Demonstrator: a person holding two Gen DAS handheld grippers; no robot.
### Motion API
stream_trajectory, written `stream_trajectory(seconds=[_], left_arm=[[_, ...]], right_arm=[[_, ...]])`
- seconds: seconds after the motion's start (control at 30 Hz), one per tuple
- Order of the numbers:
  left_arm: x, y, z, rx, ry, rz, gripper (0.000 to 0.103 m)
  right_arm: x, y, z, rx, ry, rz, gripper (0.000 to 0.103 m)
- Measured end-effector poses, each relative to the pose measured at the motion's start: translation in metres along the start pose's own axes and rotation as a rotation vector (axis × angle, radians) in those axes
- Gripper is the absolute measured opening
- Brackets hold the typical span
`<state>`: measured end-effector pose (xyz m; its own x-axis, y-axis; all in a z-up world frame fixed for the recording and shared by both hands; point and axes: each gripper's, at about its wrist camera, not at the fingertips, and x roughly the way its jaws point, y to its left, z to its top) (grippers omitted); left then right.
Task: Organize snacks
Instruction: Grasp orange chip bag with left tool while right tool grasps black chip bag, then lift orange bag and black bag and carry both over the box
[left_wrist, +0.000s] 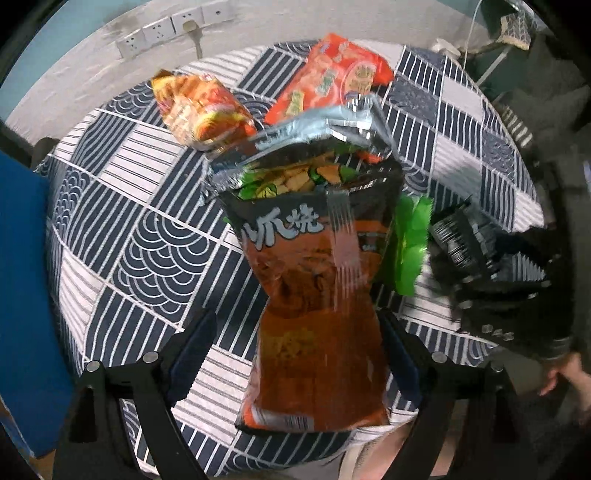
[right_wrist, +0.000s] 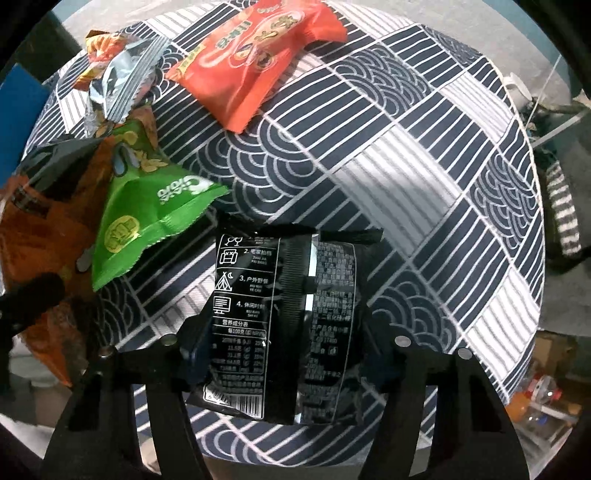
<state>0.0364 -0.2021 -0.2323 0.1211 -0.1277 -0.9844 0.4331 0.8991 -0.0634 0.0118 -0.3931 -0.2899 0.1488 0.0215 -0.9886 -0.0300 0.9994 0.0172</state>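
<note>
Big bag (left_wrist: 314, 295): open-topped, already holding small packets, upright at the counter's (left_wrist: 147, 221) middle.
Left gripper (left_wrist: 295, 354): jaws wide around the bag's base, not clearly pinching it.
Right gripper (right_wrist: 284, 354): jaws half-closed around a black packet (right_wrist: 288, 325) beside the bag; grip uncertain.
Left over: green packet (right_wrist: 147, 214), red packet (right_wrist: 255, 55), orange packet (left_wrist: 199, 107) behind the bag.

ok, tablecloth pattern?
Navy and white patchwork tablecloth: stripes and wave arcs; clearest in right wrist view.
</note>
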Motion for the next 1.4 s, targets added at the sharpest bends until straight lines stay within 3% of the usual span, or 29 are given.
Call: stream_trajectory(seconds=[0.1, 0.17, 0.23, 0.33, 0.7, 0.87, 1.4], left_arm=[[0.007, -0.002, -0.001, 0.025, -0.001, 0.009, 0.087], [0.008, -0.003, -0.002, 0.036, -0.007, -0.002, 0.078], [0.009, -0.003, -0.003, 0.047, -0.004, -0.008, 0.057], [0.007, -0.004, -0.006, 0.062, -0.017, 0.005, 0.051], [-0.014, 0.018, -0.024, 0.079, -0.051, 0.043, 0.049], [-0.032, 0.02, -0.031, 0.105, -0.09, 0.087, 0.049], [-0.088, 0.045, -0.038, 0.069, -0.2, 0.139, 0.049]], right_arm=[[-0.002, -0.007, 0.001, -0.001, -0.013, 0.002, 0.065], [-0.009, -0.014, 0.002, -0.006, -0.029, 0.0, 0.065], [-0.015, -0.017, 0.003, -0.011, -0.043, -0.006, 0.065], [-0.029, -0.013, 0.006, -0.025, -0.062, -0.014, 0.065], [-0.079, -0.006, 0.01, -0.068, -0.164, -0.011, 0.065], [-0.091, 0.029, 0.0, -0.084, -0.198, 0.009, 0.065], [-0.129, 0.062, 0.007, -0.173, -0.294, 0.04, 0.065]])
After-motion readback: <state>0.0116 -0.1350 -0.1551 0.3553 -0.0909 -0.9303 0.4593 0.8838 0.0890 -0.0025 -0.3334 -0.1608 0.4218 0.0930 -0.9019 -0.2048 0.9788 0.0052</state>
